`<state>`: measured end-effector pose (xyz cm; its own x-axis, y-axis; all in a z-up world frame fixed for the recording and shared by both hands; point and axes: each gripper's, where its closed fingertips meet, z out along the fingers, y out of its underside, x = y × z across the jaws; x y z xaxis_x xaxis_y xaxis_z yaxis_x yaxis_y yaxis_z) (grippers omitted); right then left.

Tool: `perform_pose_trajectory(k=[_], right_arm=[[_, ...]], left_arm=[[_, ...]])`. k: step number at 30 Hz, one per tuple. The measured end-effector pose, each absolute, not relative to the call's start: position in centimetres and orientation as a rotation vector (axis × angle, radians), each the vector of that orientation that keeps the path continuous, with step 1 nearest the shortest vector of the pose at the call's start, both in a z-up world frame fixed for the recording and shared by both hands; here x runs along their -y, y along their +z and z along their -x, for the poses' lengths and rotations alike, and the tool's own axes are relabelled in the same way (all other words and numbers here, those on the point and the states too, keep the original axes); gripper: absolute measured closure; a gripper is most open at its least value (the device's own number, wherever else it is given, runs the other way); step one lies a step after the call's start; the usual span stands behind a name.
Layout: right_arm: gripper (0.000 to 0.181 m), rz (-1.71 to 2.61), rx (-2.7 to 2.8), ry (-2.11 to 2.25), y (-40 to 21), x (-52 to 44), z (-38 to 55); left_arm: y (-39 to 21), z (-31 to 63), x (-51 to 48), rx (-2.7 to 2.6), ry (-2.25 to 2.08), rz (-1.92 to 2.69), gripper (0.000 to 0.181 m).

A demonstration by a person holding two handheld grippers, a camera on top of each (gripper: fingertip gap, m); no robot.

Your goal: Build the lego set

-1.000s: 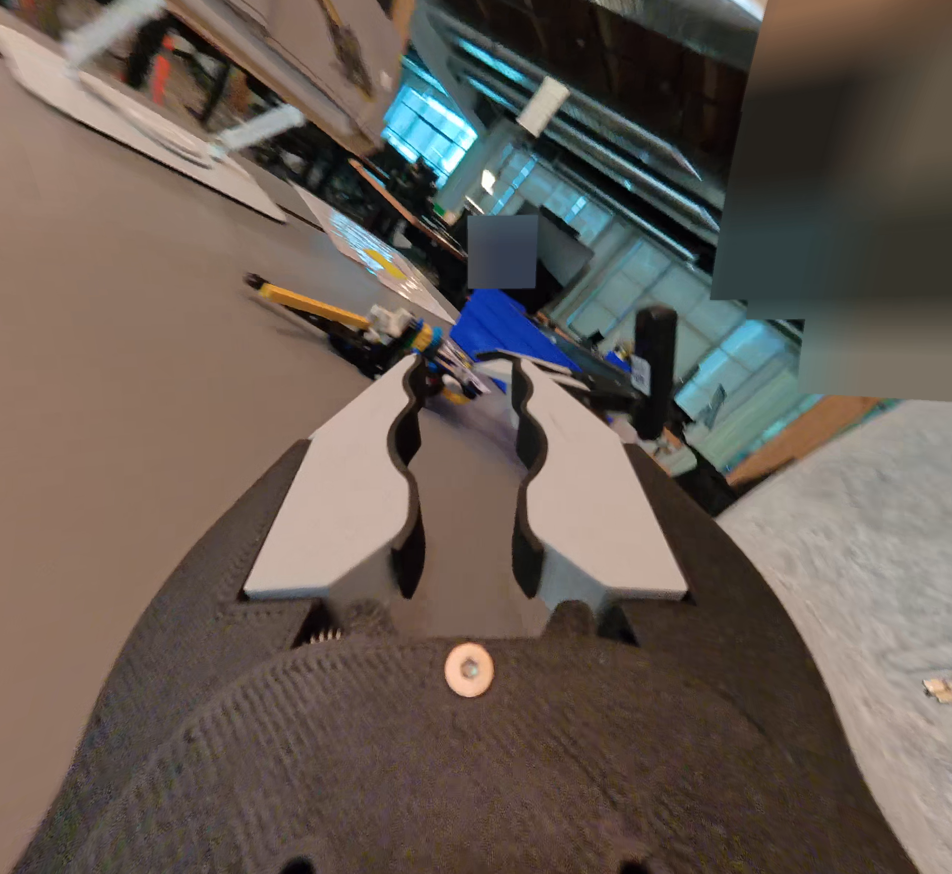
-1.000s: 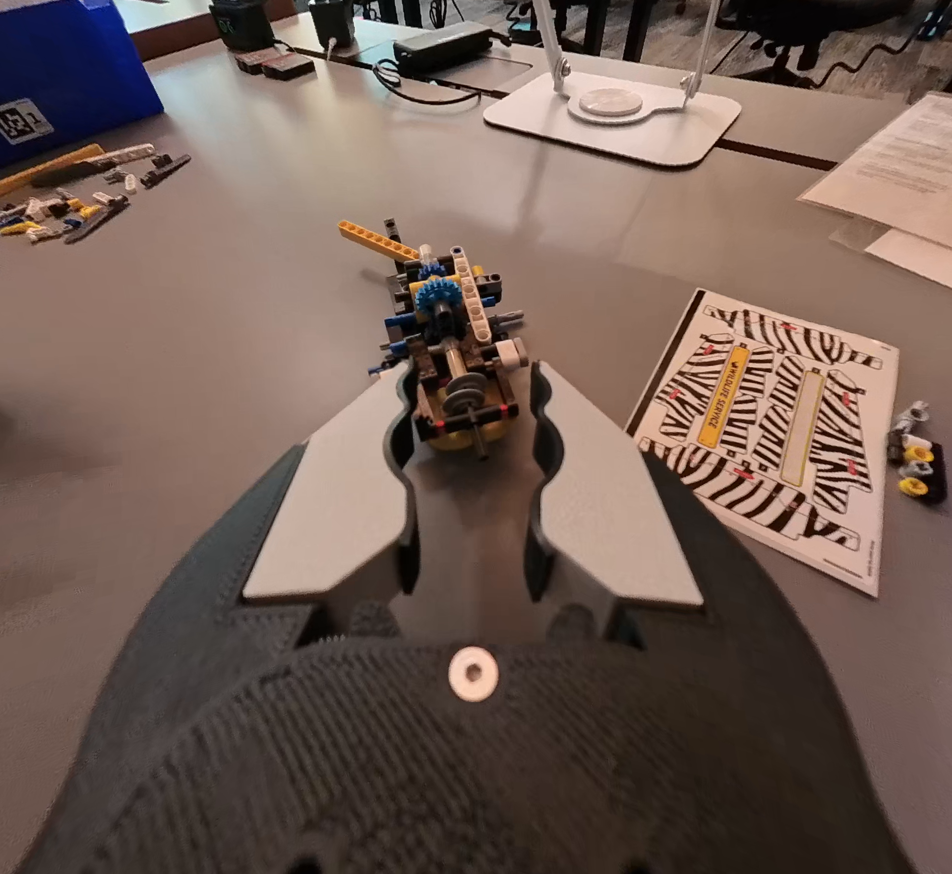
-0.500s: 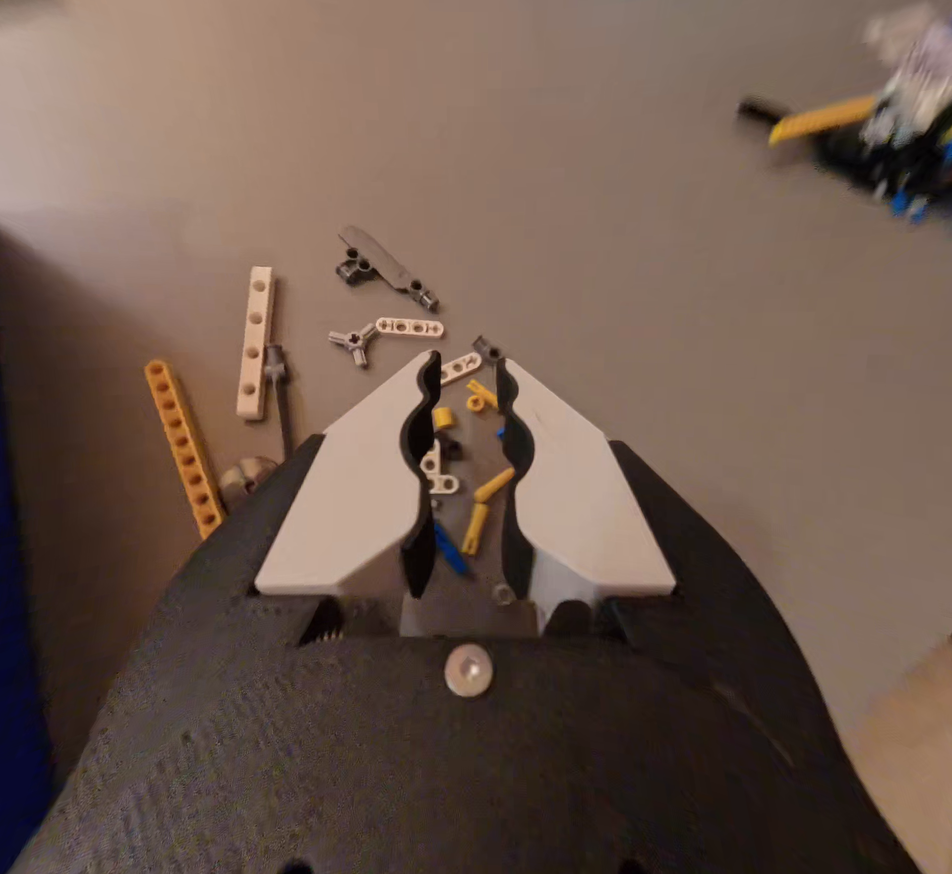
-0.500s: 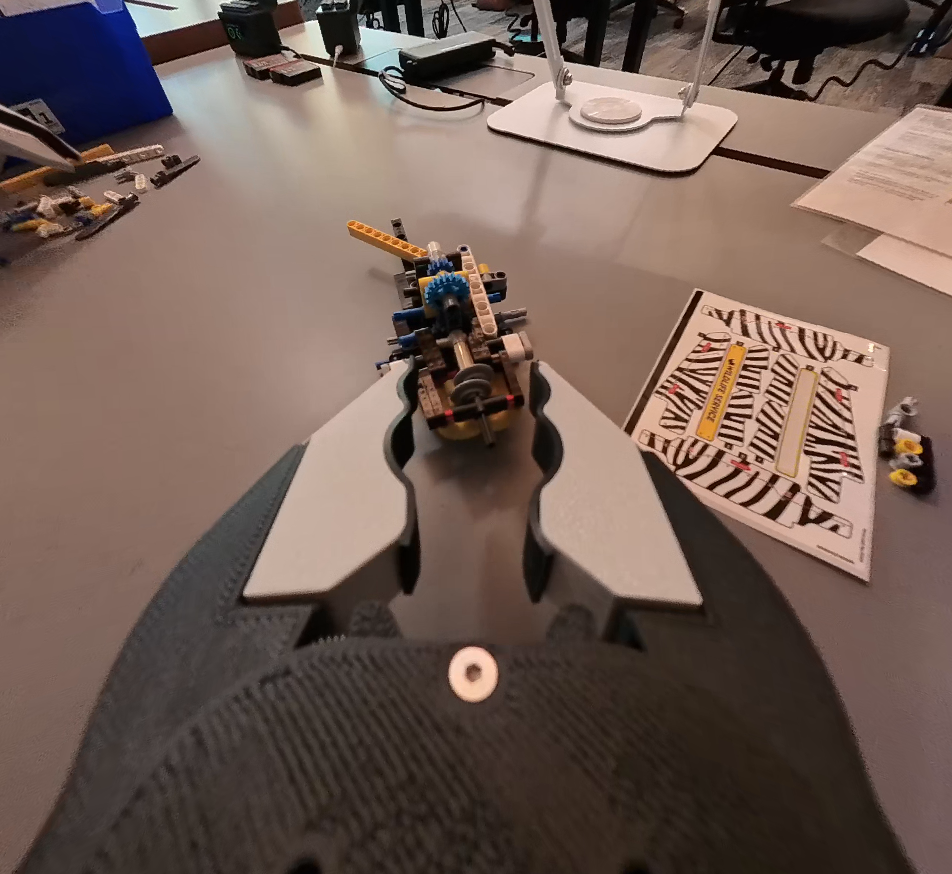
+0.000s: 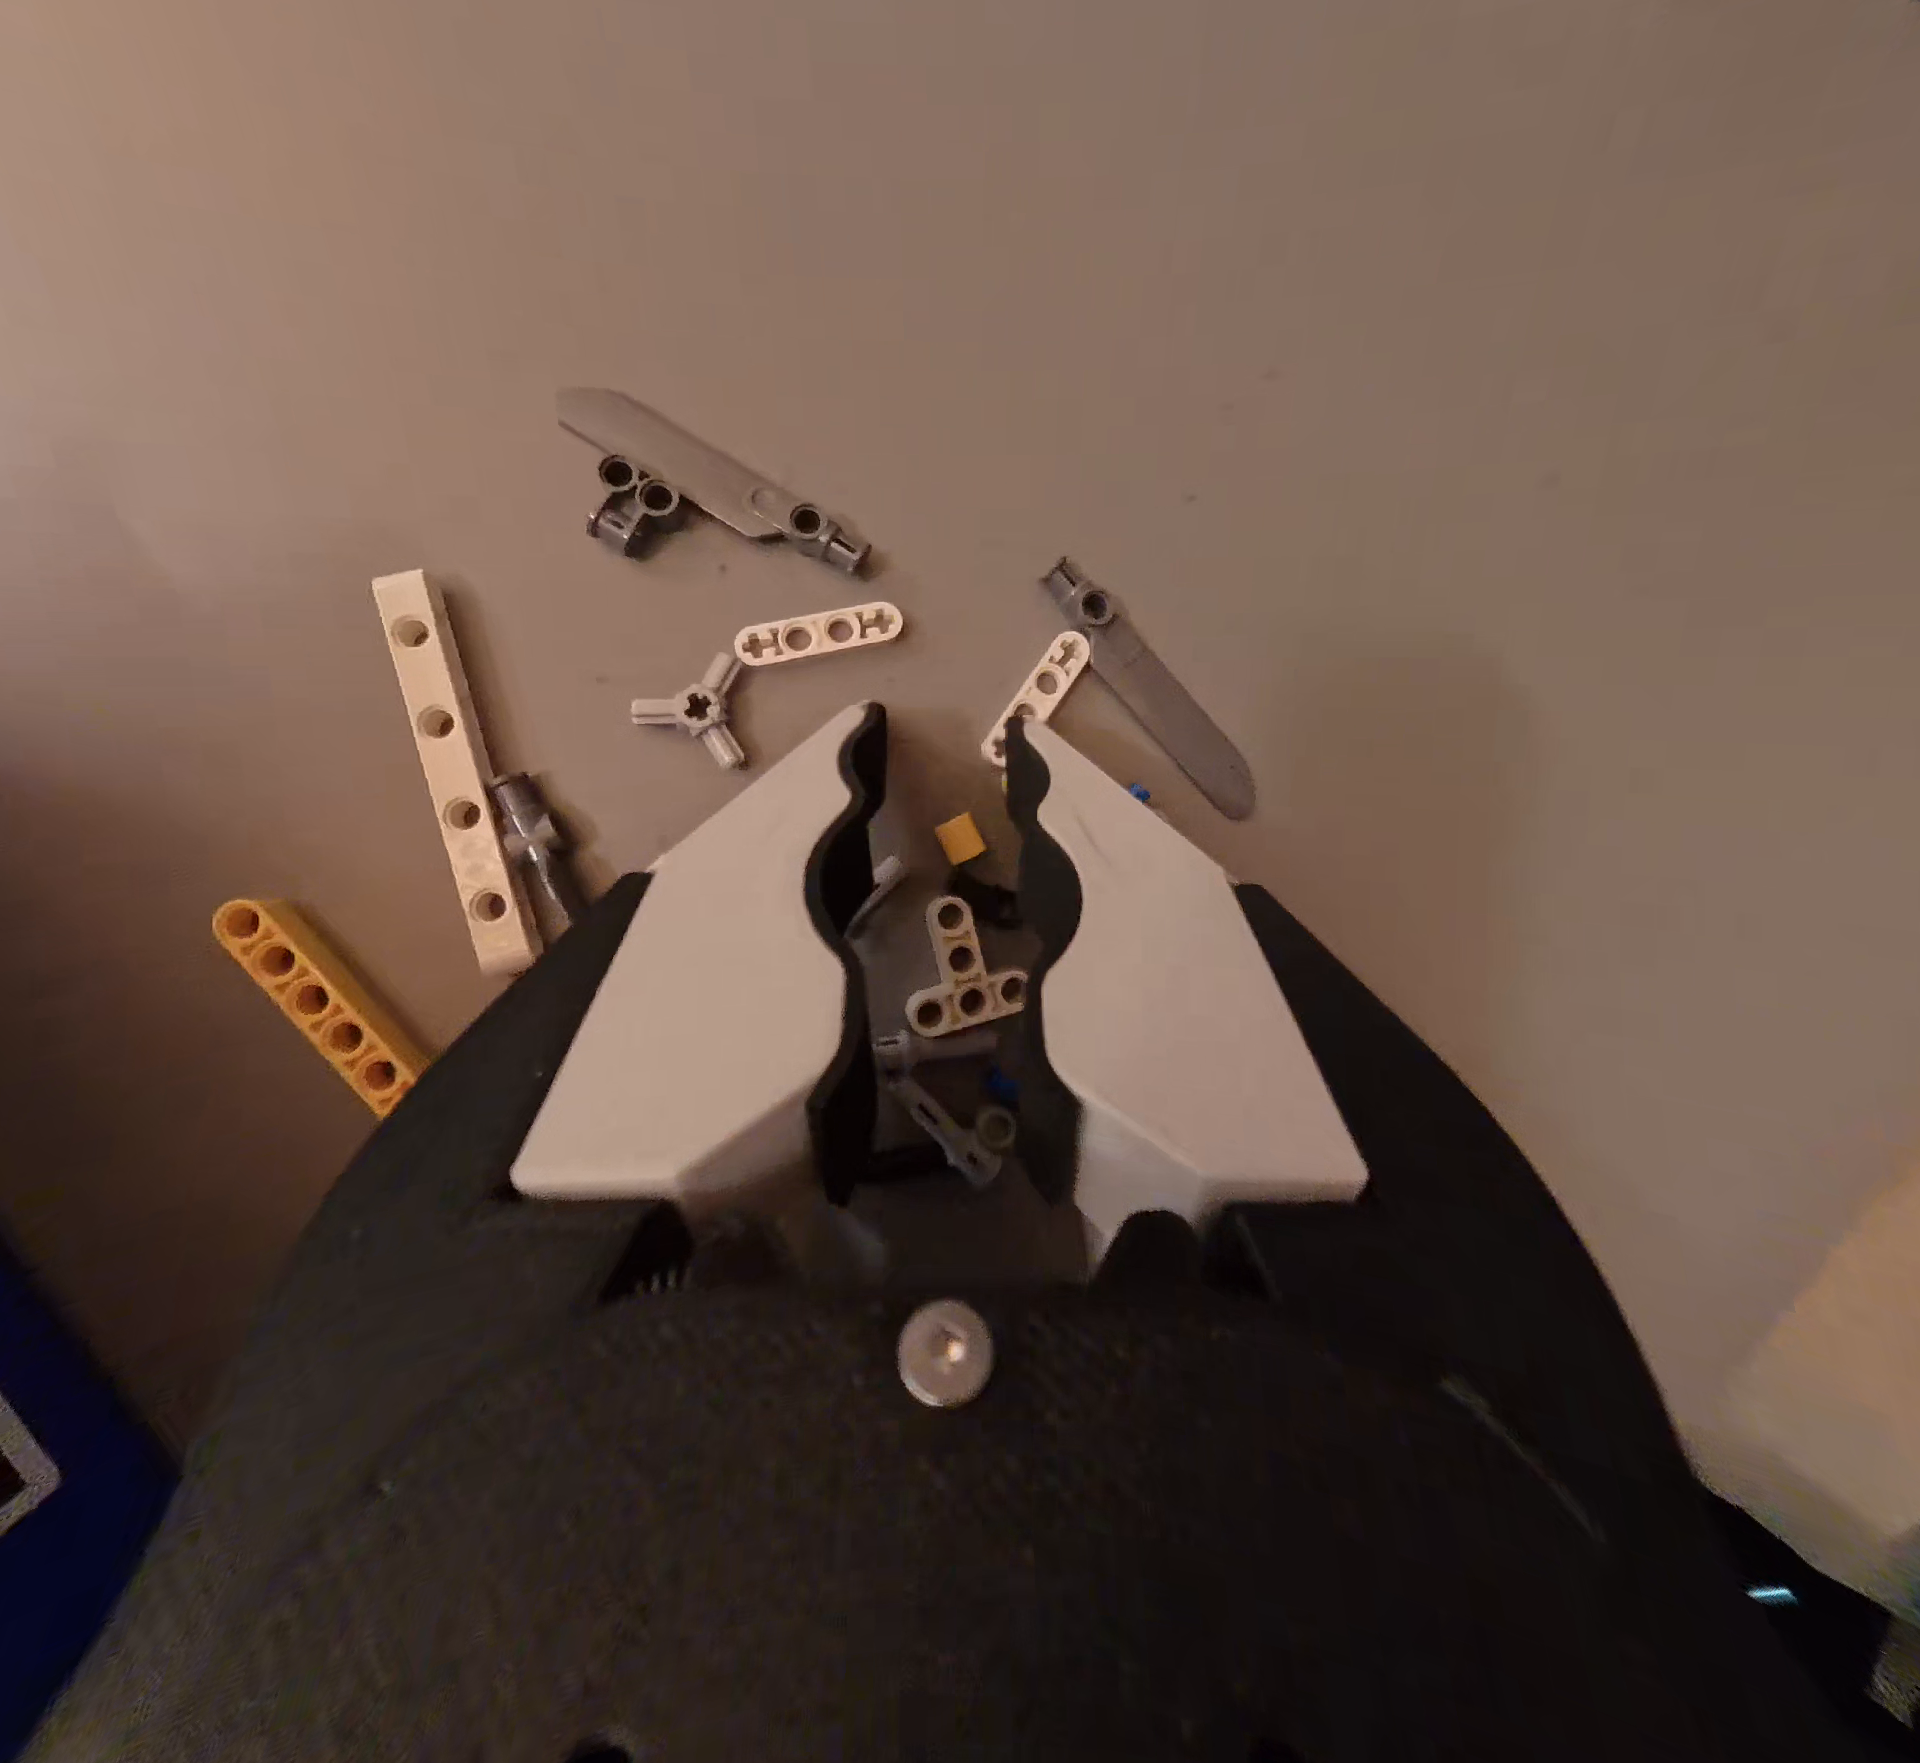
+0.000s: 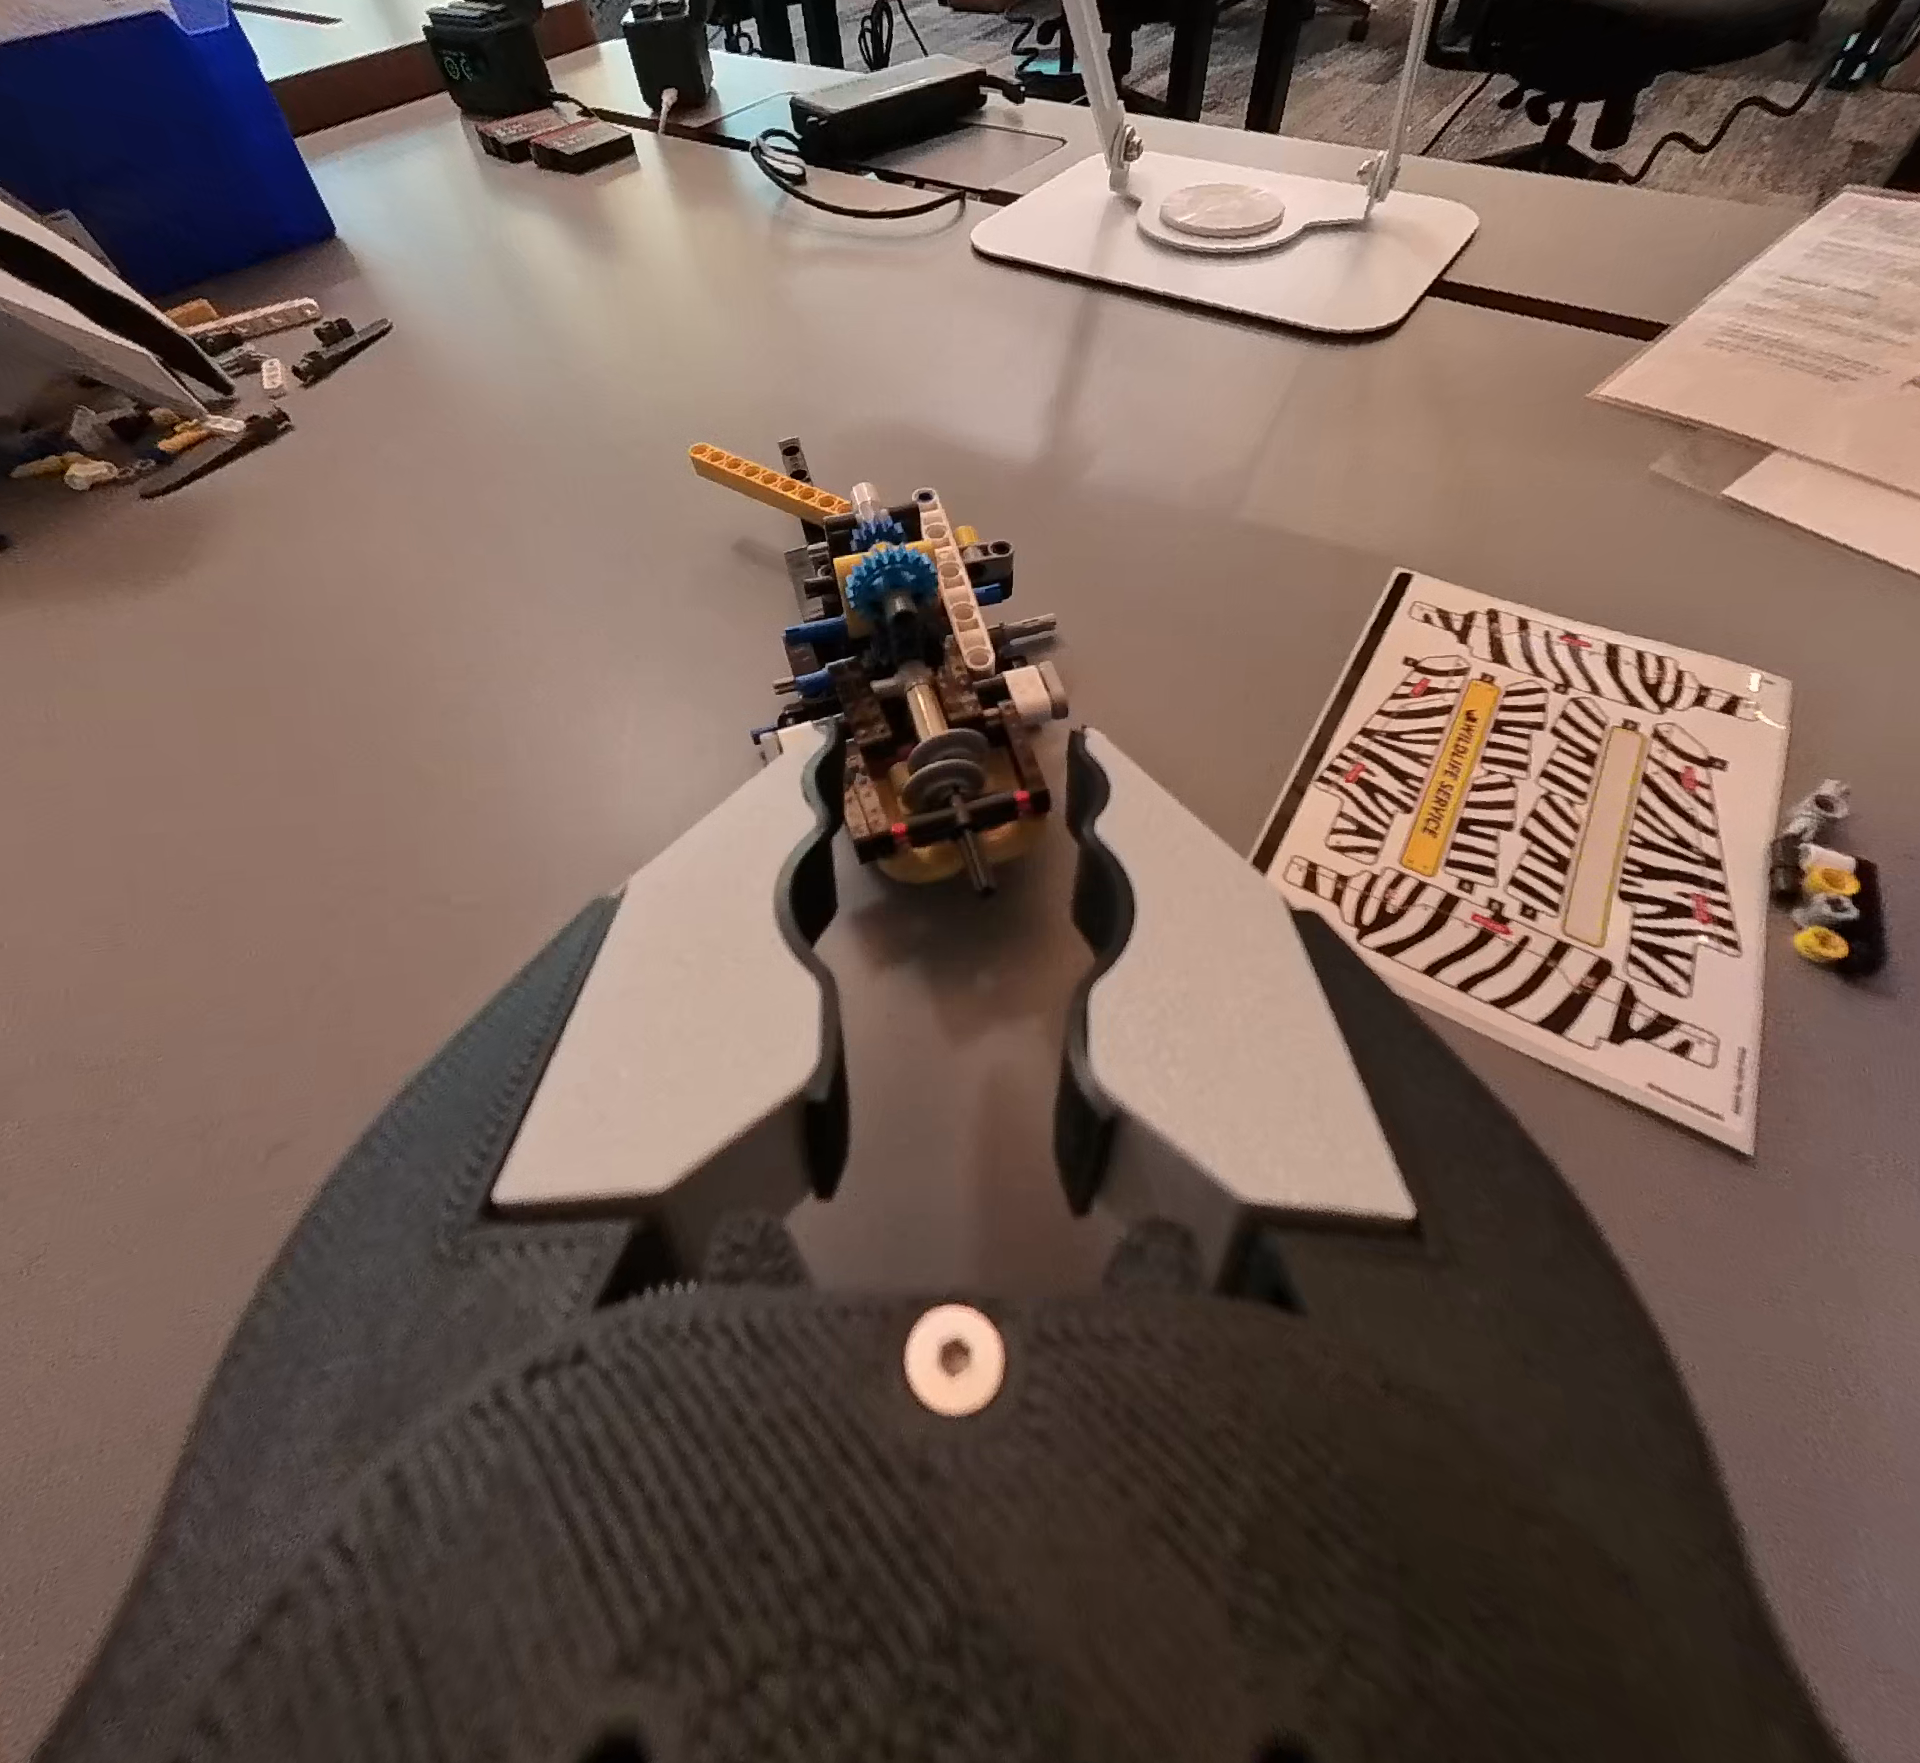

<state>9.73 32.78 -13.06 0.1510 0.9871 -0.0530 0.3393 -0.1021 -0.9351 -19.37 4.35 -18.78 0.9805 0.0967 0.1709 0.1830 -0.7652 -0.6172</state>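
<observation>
The part-built lego model (image 6: 914, 674), black with a blue gear and a yellow beam, sits mid-table. My right gripper (image 6: 951, 747) is open, its fingertips on either side of the model's near end without gripping it. My left gripper (image 5: 945, 726) is open and points down over the loose pieces. A small yellow bush (image 5: 958, 835), a white T-shaped piece (image 5: 966, 975) and small grey pieces (image 5: 956, 1121) lie between its jaws. Around it lie a white beam (image 5: 452, 768), a yellow beam (image 5: 312, 1001), two grey blades (image 5: 696, 466) and thin white liftarms (image 5: 819, 635). The left gripper also shows in the right wrist view (image 6: 94, 331).
A zebra-striped sticker sheet (image 6: 1538, 830) and a few small pieces (image 6: 1829, 872) lie right of the model. A white stand base (image 6: 1236, 248), papers (image 6: 1808, 331), black adapters (image 6: 883, 113) and a blue box (image 6: 135, 124) line the back and sides. The grippers' ends are close to 40 cm from one another.
My left gripper swung from pointing up across the room to pointing down at the loose pieces, then came lower over them. My right gripper edged forward around the model's near end.
</observation>
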Motion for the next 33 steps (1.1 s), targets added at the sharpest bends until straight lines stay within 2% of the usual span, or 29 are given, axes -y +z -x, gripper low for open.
perform_pose_trajectory(k=[23,25,28,33], right_arm=[[0.141,1.564,1.323,0.946,-13.0,-32.6,-9.8],[0.141,1.564,1.326,0.941,-13.0,-32.5,-9.7],[0.141,1.564,1.329,0.934,-13.1,-32.5,-9.7],[0.141,1.565,1.328,0.932,-13.1,-32.6,-9.7]], left_arm=[[-18.7,17.4,-5.3,0.108,-0.210,2.408,0.159],[-18.9,17.4,-5.4,0.101,-0.198,2.409,0.160],[-19.0,17.8,-5.6,0.123,-0.162,2.418,0.171],[-18.4,17.8,-5.8,0.126,-0.140,2.392,0.173]])
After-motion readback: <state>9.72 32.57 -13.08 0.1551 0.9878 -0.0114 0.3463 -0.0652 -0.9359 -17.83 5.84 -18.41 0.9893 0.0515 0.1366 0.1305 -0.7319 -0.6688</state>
